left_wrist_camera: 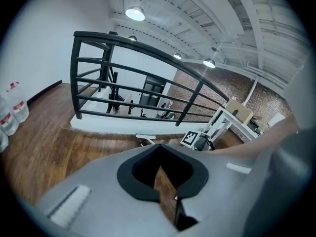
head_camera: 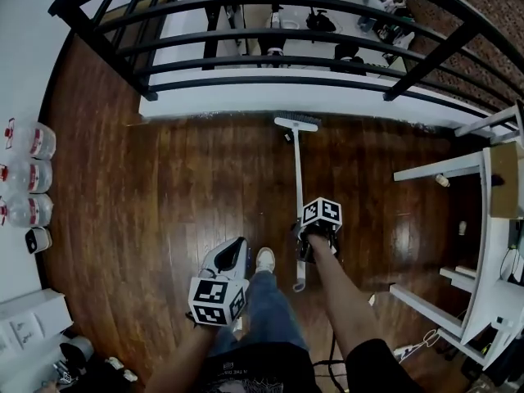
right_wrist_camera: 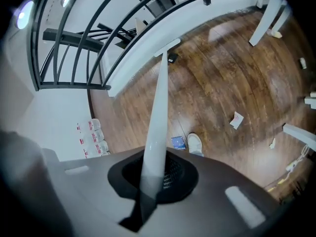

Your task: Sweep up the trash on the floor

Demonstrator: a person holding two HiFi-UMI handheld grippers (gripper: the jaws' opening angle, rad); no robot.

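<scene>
**Right gripper (right_wrist_camera: pixel 148 181) clenched on broom (right_wrist_camera: pixel 159 107)**

Left of the broom, the left gripper (left_wrist_camera: pixel 165 191) has its jaws slightly parted, with nothing between them. A blue packet (right_wrist_camera: pixel 178 142) lies just beside the broom's handle, next to a shoe (right_wrist_camera: pixel 194 143). A paper scrap (right_wrist_camera: pixel 237 119) lies well to the broom's right. The broom's head rests near the black railing (right_wrist_camera: pixel 74 58).

Even, fairly bright indoor light. Your left gripper view catches ceiling lamps (left_wrist_camera: pixel 135 14) blown out white. Pale glare patches on the floor (right_wrist_camera: pixel 219 33). Strong fisheye: the railing (head_camera: pixel 270 2) bows, corners go black. Close to your lens the broom (right_wrist_camera: pixel 159 98) handle softens.
</scene>
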